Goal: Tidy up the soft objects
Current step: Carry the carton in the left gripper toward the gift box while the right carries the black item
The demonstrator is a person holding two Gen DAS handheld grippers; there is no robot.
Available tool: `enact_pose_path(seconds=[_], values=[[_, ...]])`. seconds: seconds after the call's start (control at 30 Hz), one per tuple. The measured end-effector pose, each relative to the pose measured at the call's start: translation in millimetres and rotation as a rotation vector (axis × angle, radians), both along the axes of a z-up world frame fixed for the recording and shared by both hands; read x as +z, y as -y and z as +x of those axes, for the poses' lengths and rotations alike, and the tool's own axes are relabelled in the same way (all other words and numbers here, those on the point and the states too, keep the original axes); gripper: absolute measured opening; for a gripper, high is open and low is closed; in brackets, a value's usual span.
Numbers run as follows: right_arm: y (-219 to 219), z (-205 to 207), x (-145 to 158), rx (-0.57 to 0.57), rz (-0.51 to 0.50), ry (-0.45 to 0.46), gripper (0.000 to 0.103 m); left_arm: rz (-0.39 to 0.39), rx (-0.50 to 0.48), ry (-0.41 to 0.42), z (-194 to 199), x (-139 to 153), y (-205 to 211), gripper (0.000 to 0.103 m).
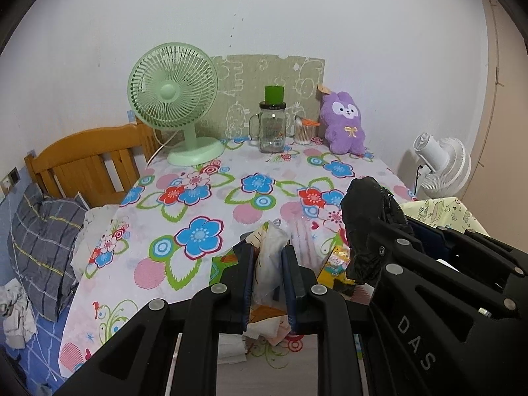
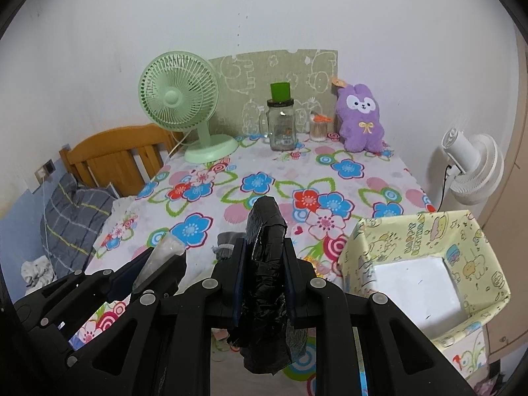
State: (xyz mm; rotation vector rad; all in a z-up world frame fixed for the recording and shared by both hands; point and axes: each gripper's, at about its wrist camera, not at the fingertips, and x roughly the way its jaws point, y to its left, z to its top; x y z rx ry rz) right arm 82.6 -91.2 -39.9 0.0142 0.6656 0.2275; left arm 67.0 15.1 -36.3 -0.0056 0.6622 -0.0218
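The black plastic bag (image 2: 265,264) sits crumpled and upright at the centre of the right wrist view, pinched between the two fingers of the right gripper (image 2: 264,257), its top poking above the fingertips and its loose end hanging below them over the desk (image 2: 264,184) with its flowered cloth. In the left wrist view the left gripper (image 1: 268,257) is closed nearly as far on a pale soft packet (image 1: 269,264), which looks like a clear-wrapped tissue pack, though the wrinkled film makes that hard to confirm; it stands between the fingers at lower centre of the frame. The right gripper with its black bag (image 1: 369,224) shows at the right of that frame, just beside the left one. At lower right of the right wrist view stands an open yellow box (image 2: 488,264) with a white floor. Along the wall in the upper part of the frame are a green fan (image 2: 180,99), a glass jar (image 2: 280,128) and a purple plush toy (image 2: 361,118).
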Motion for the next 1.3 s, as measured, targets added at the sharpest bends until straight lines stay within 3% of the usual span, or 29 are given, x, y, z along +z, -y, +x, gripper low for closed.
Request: enact_pose_path(seconds=[1.3], values=[[111.9, -1.0, 30.3, -0.144, 0.003, 0.074, 0.023, 0.008, -0.186, 0.077, 13.6, 26.8, 109.9, 0.015]])
